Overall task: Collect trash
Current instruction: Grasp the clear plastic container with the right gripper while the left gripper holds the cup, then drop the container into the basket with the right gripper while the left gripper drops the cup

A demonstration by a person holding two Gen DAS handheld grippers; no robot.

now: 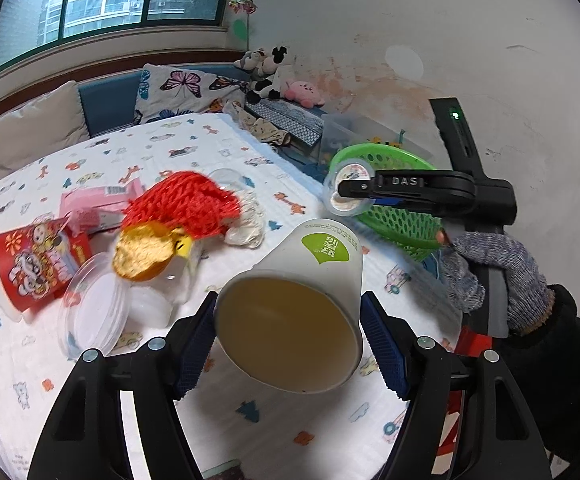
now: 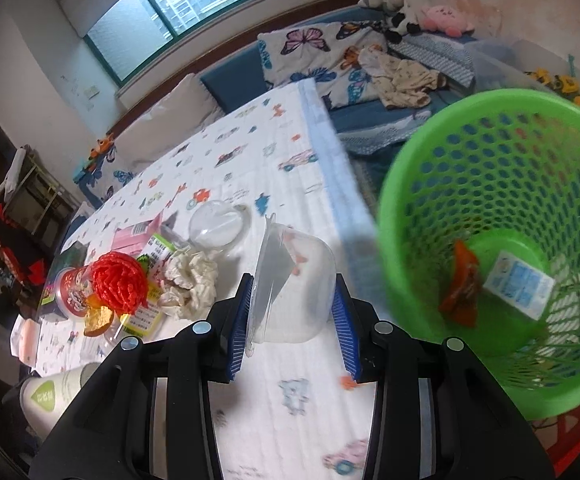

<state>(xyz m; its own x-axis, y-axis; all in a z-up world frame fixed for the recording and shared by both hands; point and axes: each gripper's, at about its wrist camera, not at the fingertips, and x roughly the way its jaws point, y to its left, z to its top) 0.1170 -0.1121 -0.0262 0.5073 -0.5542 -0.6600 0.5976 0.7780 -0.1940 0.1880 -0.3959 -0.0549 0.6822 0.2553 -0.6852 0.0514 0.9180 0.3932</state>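
Beyond the right edge of the patterned white bedsheet (image 2: 274,168) stands the green perforated plastic basket (image 2: 501,216), holding an orange wrapper (image 2: 459,288) and a white-blue packet (image 2: 519,284). Toward the sheet's left side lies a litter heap: red printed snack cup (image 1: 34,264), red foam fruit net (image 1: 186,204), crumpled white tissue (image 2: 190,280). Over the sheet the left gripper (image 1: 288,332) is clamped on a white paper cup (image 1: 293,308). Near the basket, the right gripper (image 2: 291,320) is clamped on a clear plastic tub (image 2: 293,288).
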